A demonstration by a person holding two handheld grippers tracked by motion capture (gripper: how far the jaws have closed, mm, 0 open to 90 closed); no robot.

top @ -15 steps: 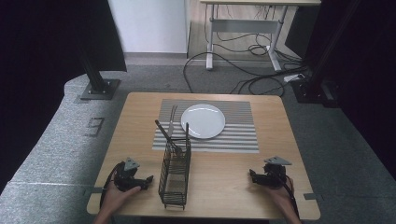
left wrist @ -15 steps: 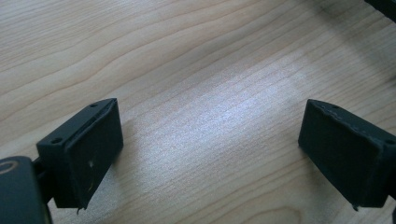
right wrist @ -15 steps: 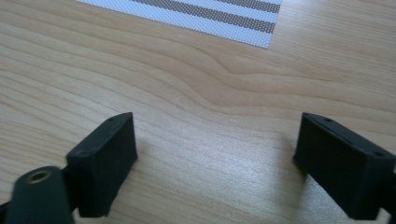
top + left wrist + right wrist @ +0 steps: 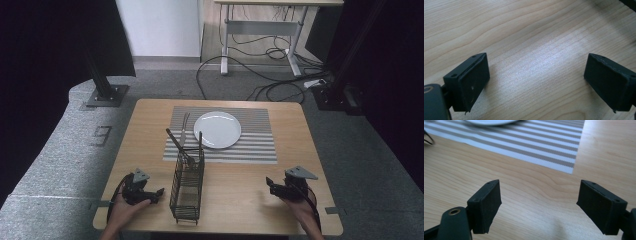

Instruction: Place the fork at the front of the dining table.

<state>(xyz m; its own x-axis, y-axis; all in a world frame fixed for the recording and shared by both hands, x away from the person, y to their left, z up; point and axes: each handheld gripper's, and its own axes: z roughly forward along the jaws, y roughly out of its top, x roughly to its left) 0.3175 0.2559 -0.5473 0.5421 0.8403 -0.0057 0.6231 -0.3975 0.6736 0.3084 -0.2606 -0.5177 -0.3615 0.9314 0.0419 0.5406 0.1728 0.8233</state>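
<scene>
The left tool (image 4: 152, 192) rests low on the wooden bench (image 4: 240, 190), jaws spread wide over bare wood, just beside a black wire cutlery rack (image 4: 187, 187). The right tool (image 4: 272, 186), also spread and holding nothing, sits near the striped placemat (image 4: 255, 145). A white plate (image 4: 217, 129) lies on the mat, a fork (image 4: 184, 127) beside it; what seems a dark utensil (image 4: 176, 142) leans in the rack.

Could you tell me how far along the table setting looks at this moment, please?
Done: a white plate sits on the striped mat, and a fork lies to its left. In hand: nothing; the left gripper and right gripper rest open on the table. Left: utensils still stand in the wire caddy.
</scene>
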